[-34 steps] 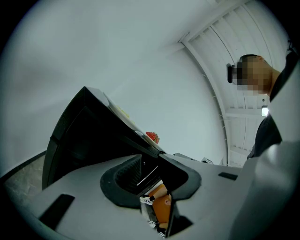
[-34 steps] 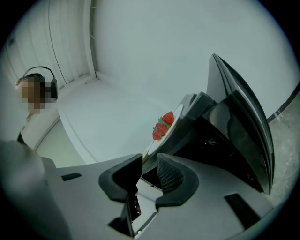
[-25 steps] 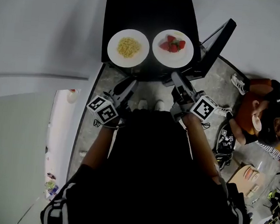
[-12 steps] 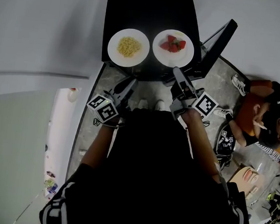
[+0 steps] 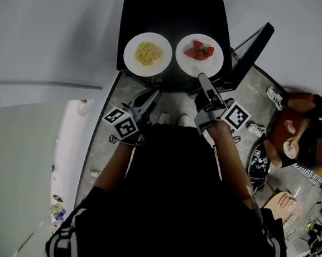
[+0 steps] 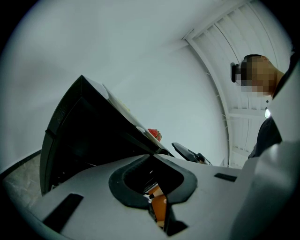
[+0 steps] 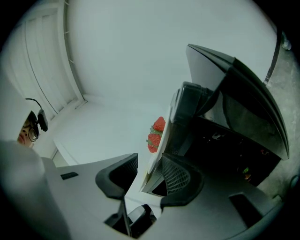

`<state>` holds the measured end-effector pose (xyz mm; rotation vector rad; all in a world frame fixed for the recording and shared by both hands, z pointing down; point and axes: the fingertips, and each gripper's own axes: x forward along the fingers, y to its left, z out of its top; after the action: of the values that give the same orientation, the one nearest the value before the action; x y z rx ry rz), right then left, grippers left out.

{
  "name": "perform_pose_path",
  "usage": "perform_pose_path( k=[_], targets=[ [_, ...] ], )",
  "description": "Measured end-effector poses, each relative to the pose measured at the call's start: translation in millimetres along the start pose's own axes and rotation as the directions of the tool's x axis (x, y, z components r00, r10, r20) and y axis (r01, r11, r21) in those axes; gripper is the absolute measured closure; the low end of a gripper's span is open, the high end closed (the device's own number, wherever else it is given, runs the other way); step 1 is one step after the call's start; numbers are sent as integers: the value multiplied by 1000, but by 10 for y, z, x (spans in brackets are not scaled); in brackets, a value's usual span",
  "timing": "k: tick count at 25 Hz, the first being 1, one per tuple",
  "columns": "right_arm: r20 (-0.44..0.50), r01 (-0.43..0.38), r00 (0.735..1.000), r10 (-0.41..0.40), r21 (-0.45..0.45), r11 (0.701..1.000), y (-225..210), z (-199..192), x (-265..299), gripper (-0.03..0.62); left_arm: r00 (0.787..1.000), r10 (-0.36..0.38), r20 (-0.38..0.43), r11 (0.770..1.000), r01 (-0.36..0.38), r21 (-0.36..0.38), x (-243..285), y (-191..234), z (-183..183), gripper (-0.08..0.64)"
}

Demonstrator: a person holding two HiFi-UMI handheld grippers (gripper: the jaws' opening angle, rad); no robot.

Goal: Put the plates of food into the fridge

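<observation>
Two white plates sit on top of a small black fridge (image 5: 171,14): one with yellow food (image 5: 133,62) at the left, one with strawberries (image 5: 191,67) at the right. My right gripper (image 5: 202,79) reaches level to the strawberry plate's near edge. In the right gripper view its jaws (image 7: 151,168) have just been opening and stand apart around the plate's rim (image 7: 158,157), with a gap on the left side. My left gripper (image 5: 151,94) hangs shut and empty in front of the fridge, below the yellow-food plate; its tips (image 6: 153,156) meet.
The fridge door (image 5: 248,54) stands open to the right of the plates. A person (image 5: 301,132) sits on the floor at the far right, with bags and other things around. A white wall runs behind the fridge.
My right gripper has edged forward to the strawberry plate's rim and rolled a little, and its jaws have widened. The left gripper has stayed where it was.
</observation>
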<state>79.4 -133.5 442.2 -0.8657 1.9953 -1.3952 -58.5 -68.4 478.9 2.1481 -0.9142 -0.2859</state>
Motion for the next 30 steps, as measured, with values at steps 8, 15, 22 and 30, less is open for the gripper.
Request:
perform_pose_path(
  k=[8, 15, 22, 30],
  targets=[
    [-11, -2, 1000, 2, 17, 1000, -19, 2, 63, 442, 1000, -3, -1, 1000, 3, 3, 52, 5, 22, 525],
    [-8, -5, 1000, 6, 37, 999, -33, 20, 93, 442, 1000, -14, -13, 1000, 14, 9, 91, 23, -1, 525],
    [-14, 18, 1000, -16, 102, 995, -74, -4, 45, 510, 999, -31, -22, 999, 31, 10, 87, -17, -36, 525],
    [-26, 8, 1000, -4, 161, 987, -105, -26, 25, 533, 999, -40, -36, 999, 40, -12, 103, -58, -82, 525]
  ],
)
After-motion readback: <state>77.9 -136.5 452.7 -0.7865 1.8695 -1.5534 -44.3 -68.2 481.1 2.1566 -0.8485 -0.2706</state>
